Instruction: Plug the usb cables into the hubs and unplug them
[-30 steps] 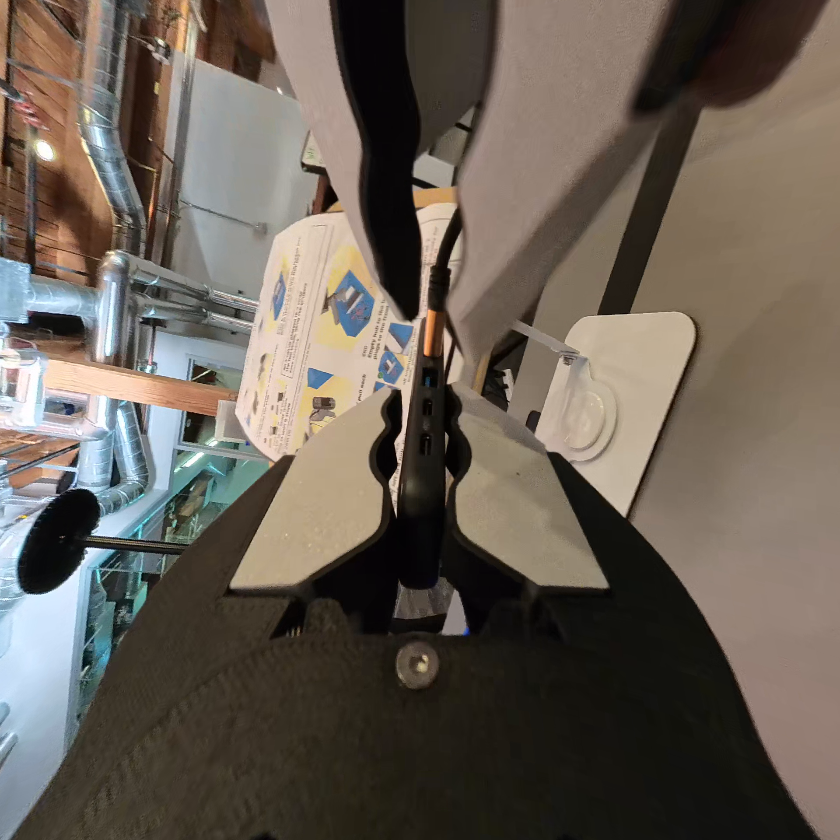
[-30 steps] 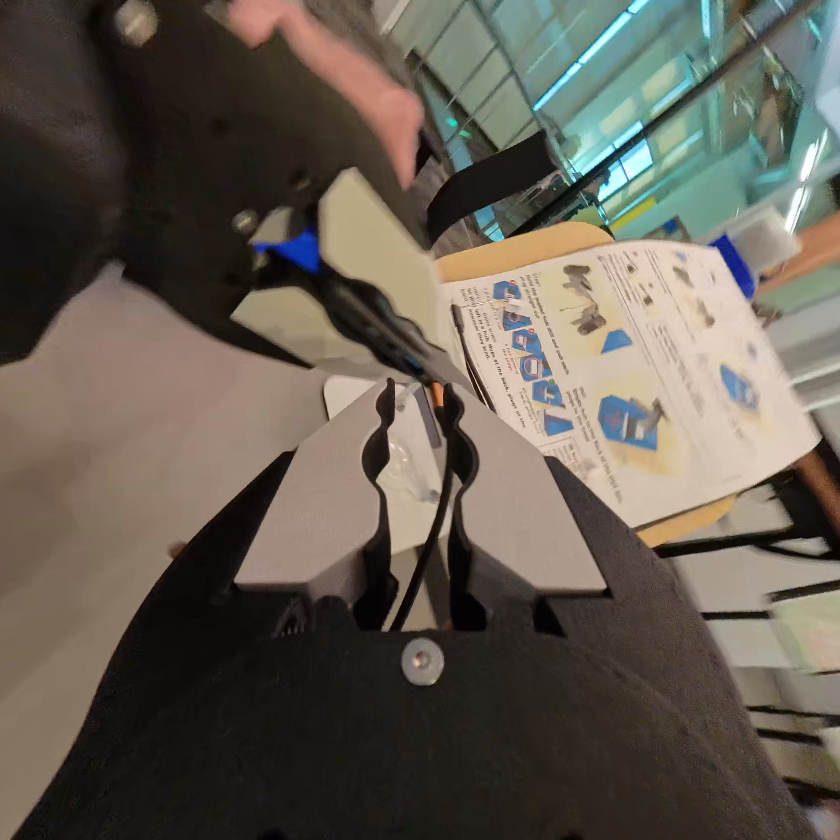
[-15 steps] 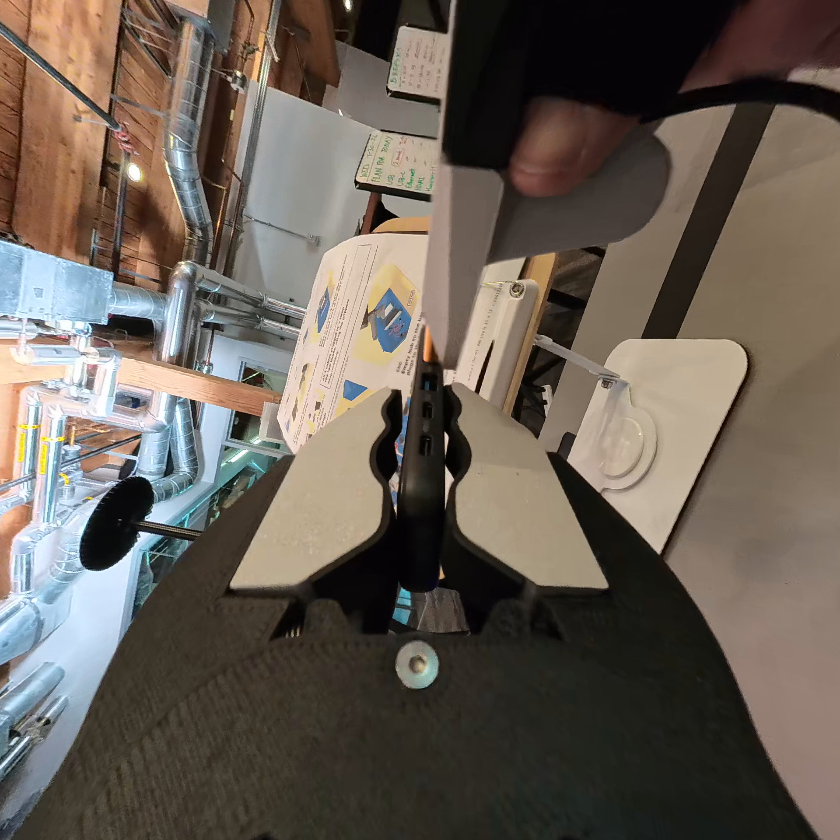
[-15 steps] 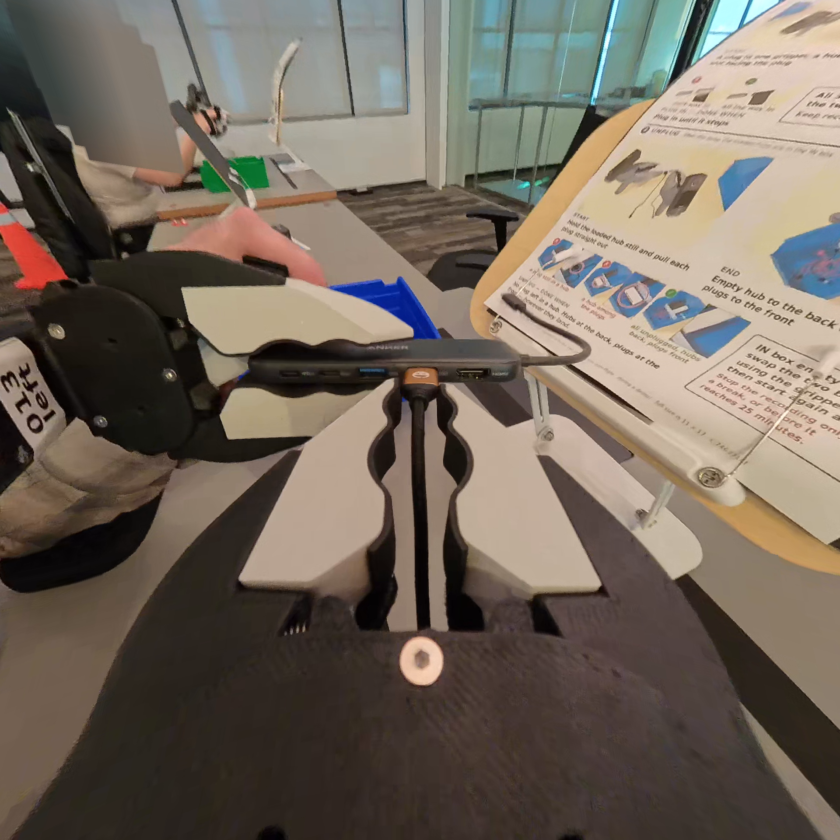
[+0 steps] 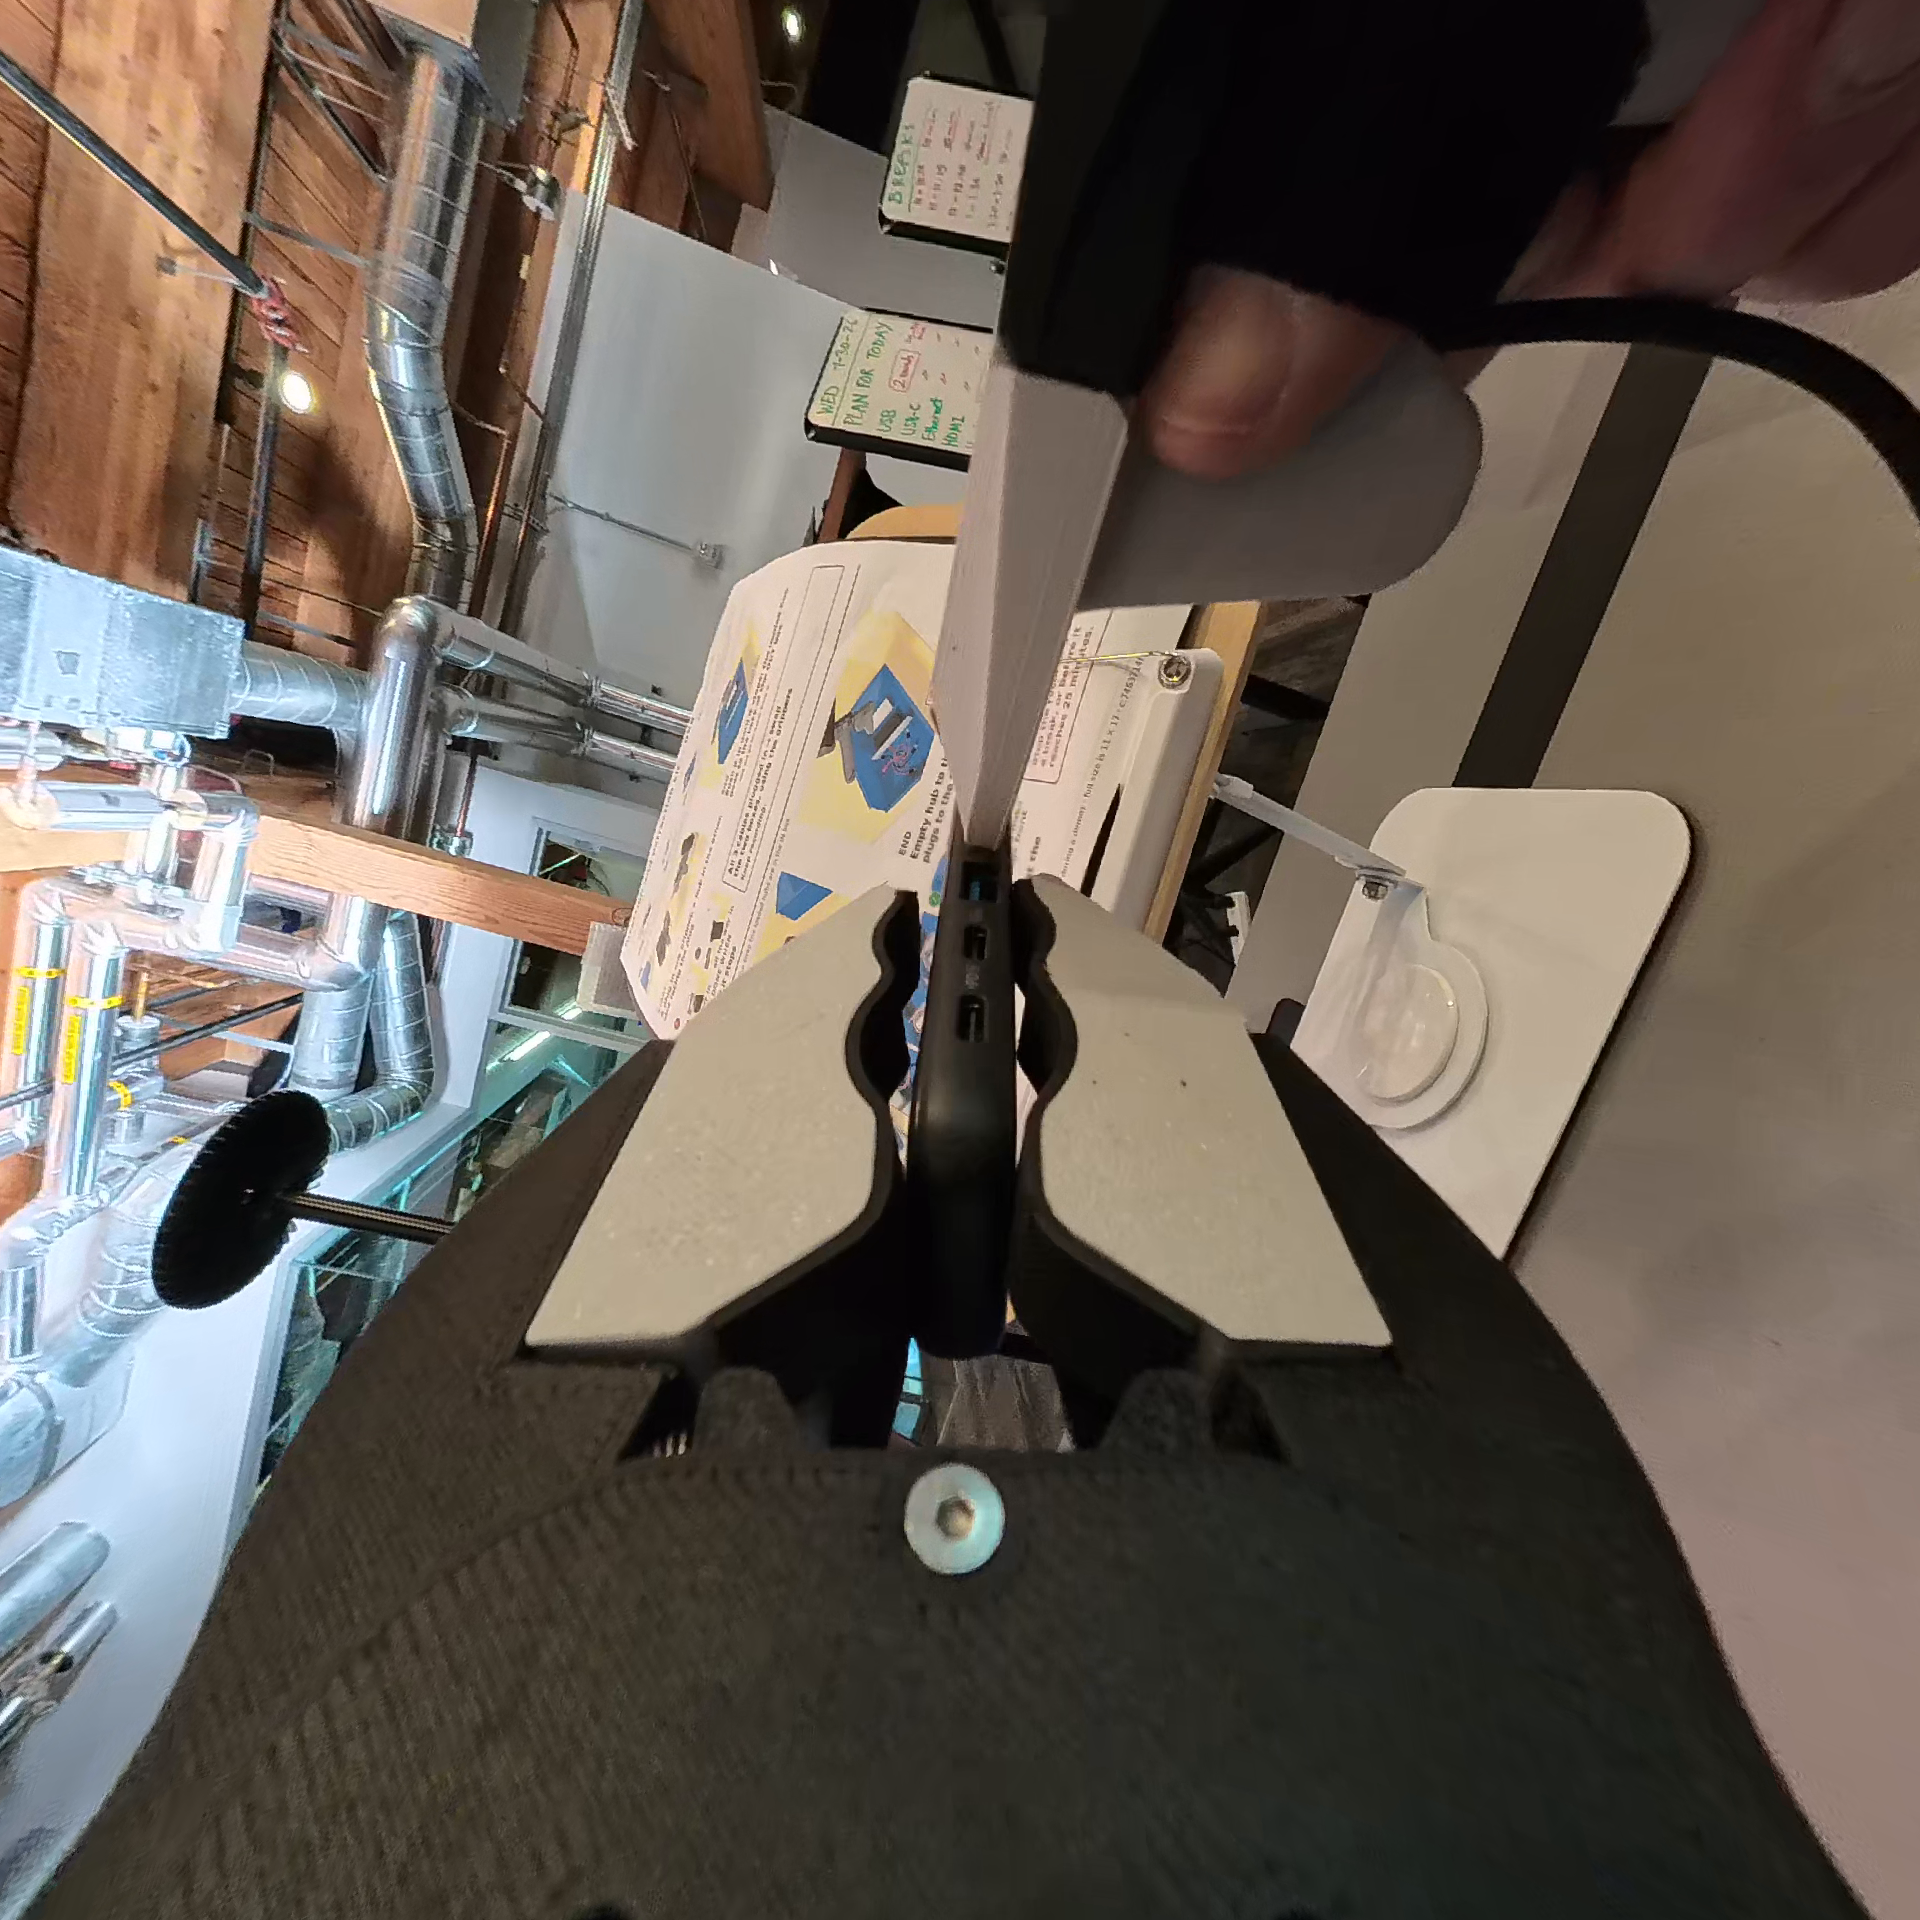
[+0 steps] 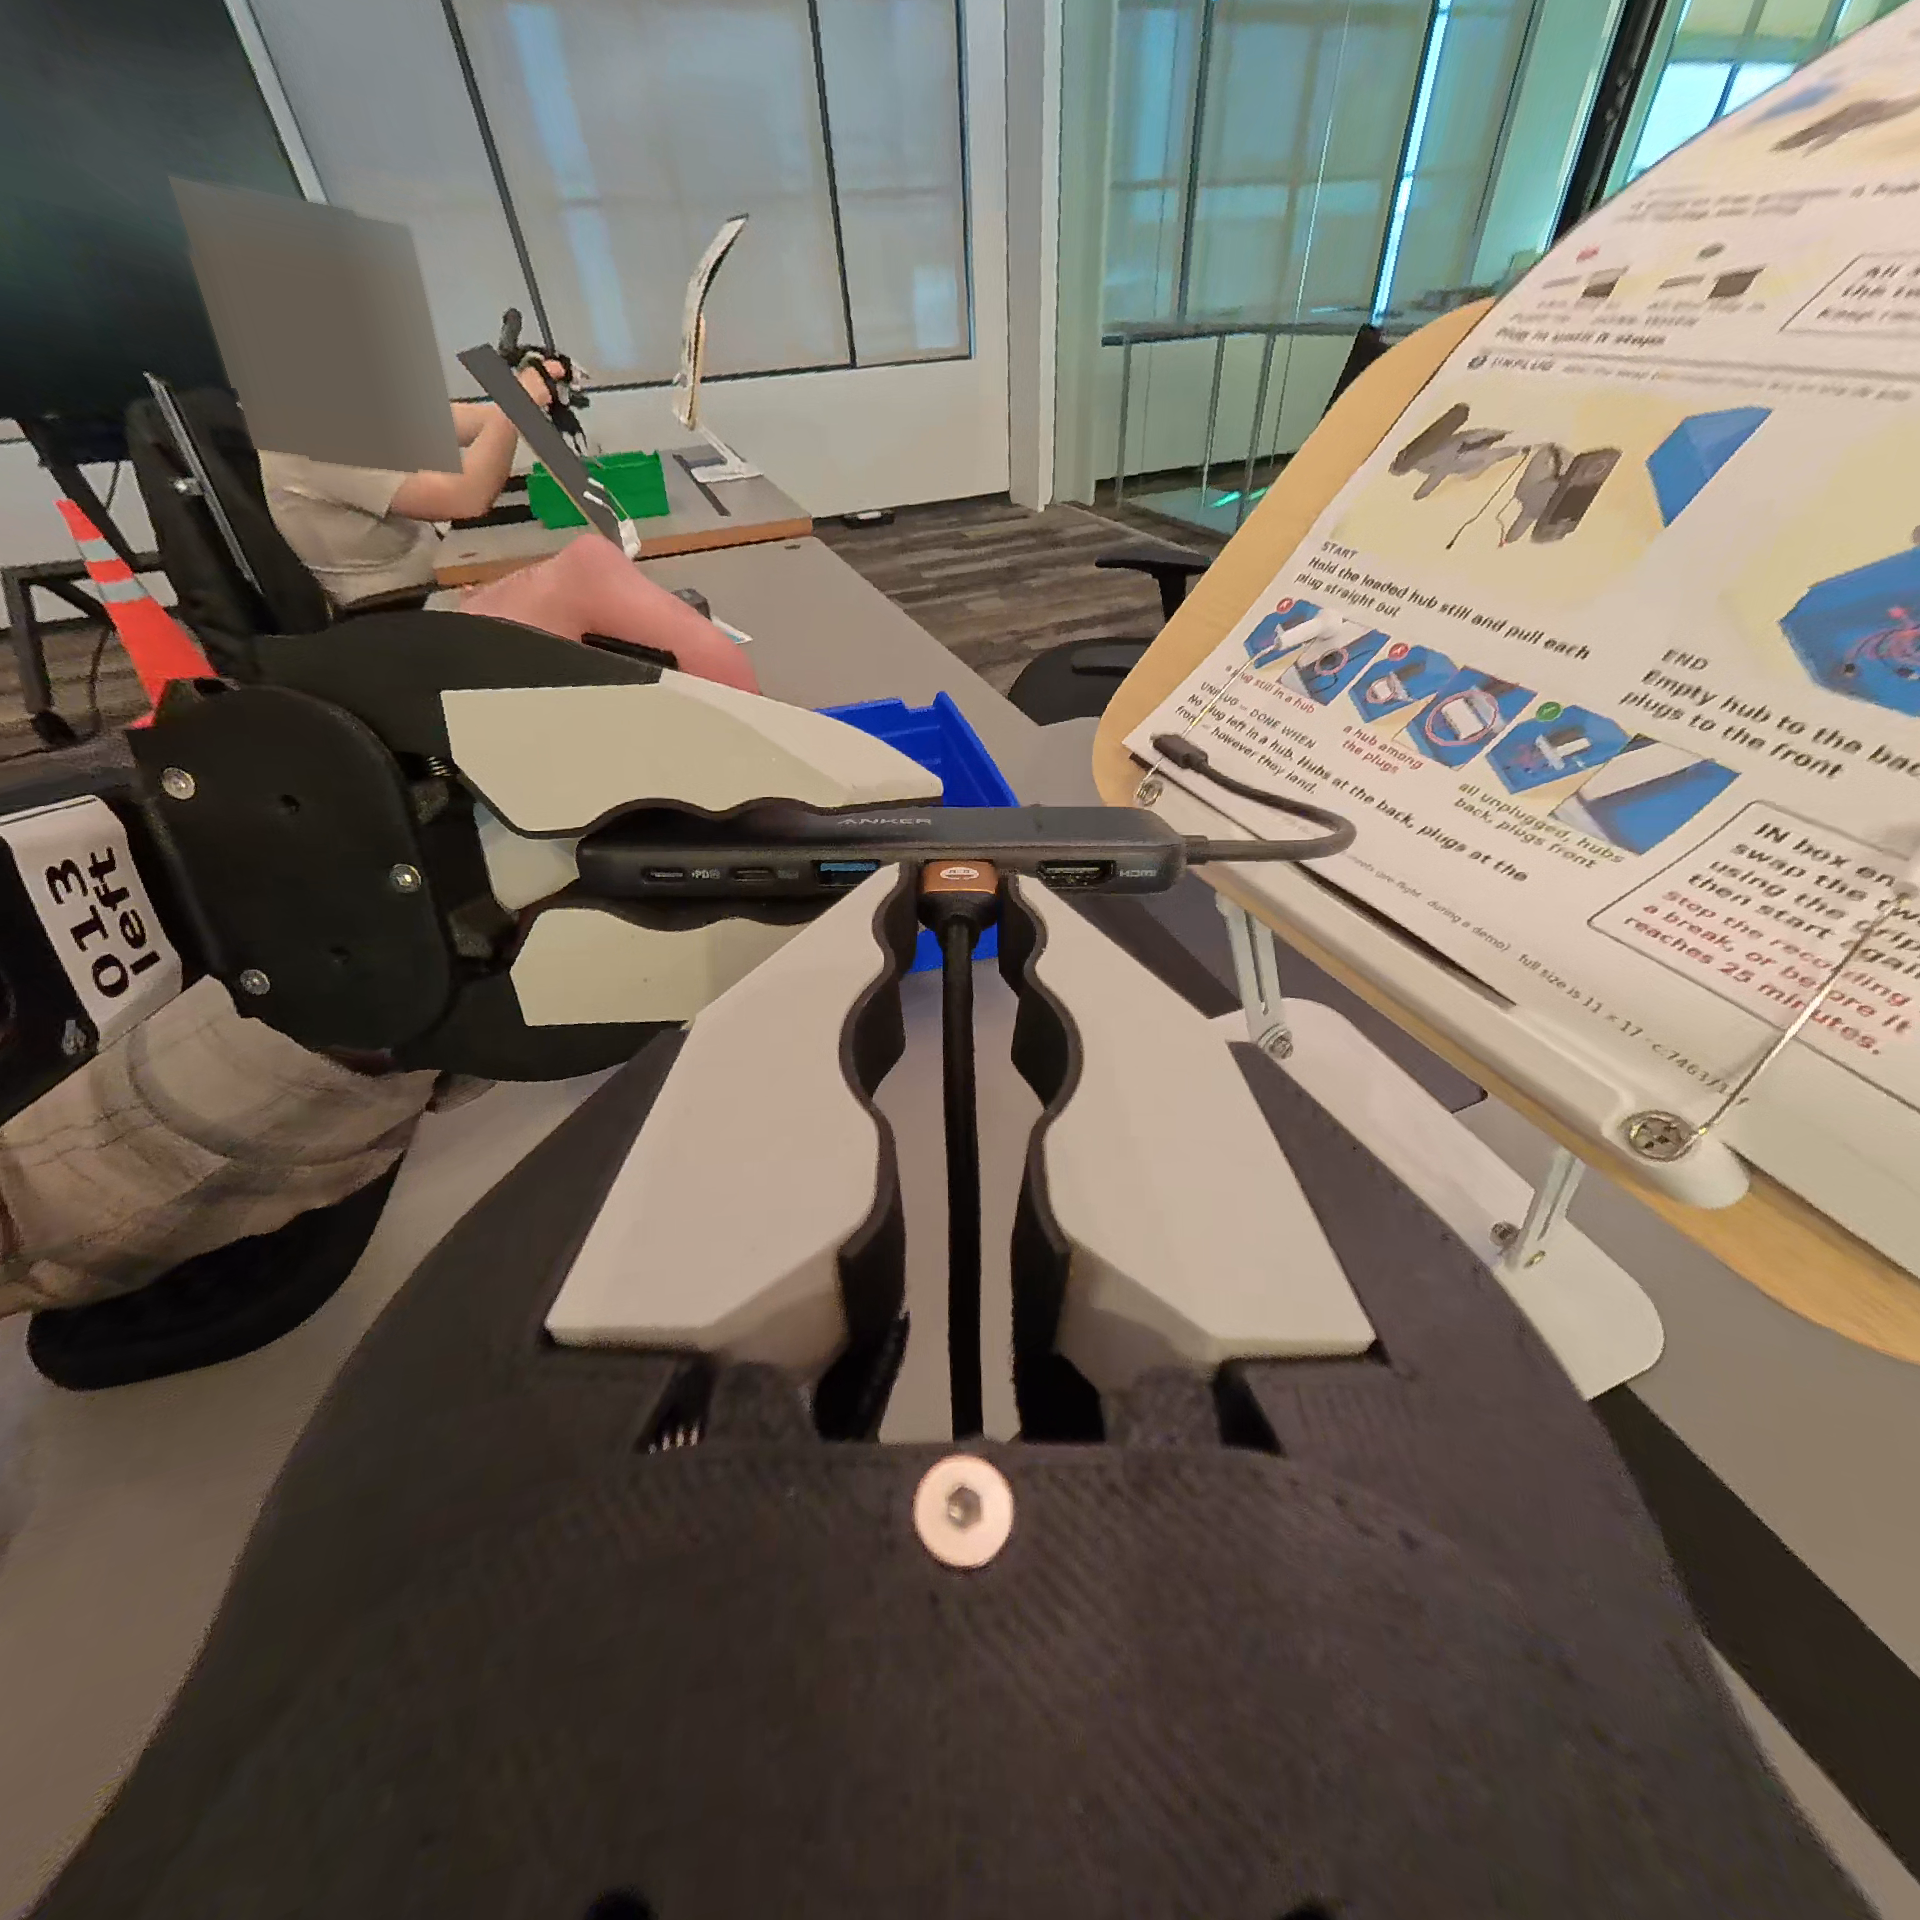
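Left gripper (image 6: pixel 727 862) clamps the dark USB hub (image 6: pixel 883 847) level above the table; right gripper (image 6: pixel 961 904) pinches the orange-collared USB plug (image 6: pixel 958 883), seated in the hub's near edge.

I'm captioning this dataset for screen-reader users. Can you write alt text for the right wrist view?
The right hand-held gripper grips an orange-collared cable plug seated in a dark slim hub, which the left hand-held gripper holds level from the left. An instruction sheet leans on a stand to the right.
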Action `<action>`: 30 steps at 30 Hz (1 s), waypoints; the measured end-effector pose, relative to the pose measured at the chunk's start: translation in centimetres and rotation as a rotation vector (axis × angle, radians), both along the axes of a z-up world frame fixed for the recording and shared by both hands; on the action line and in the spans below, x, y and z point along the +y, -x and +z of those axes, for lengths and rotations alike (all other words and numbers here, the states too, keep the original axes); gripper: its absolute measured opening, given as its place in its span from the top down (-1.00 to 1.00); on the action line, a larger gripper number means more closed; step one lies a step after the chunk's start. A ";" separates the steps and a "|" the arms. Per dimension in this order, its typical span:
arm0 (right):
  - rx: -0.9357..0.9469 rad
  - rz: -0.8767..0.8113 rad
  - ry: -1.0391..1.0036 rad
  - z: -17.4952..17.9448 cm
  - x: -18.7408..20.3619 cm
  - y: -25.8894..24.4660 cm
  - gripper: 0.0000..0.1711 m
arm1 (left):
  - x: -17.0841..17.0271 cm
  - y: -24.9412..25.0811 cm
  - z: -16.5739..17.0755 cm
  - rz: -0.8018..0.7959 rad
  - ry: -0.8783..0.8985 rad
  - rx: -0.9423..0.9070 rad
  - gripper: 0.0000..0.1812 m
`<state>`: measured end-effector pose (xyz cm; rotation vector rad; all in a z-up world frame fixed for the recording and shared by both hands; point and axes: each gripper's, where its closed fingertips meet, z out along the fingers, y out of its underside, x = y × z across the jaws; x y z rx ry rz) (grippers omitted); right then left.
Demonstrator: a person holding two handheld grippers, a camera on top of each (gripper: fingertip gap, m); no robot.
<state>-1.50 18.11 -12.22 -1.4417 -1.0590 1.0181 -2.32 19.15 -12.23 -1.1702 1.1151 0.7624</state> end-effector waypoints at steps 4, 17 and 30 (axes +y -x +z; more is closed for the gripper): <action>0.002 -0.011 -0.017 0.3 0.0 0.0 0.85 | 0.2 0.4 0.1 0.021 0.000 -0.008 0.81; -0.017 -0.015 -0.034 0.9 -0.6 -0.2 0.85 | -0.1 0.2 0.8 -0.025 -0.001 -0.070 0.81; -0.040 0.048 -0.007 0.6 -1.7 0.5 0.85 | -0.4 -0.3 0.3 -0.095 -0.020 -0.038 0.78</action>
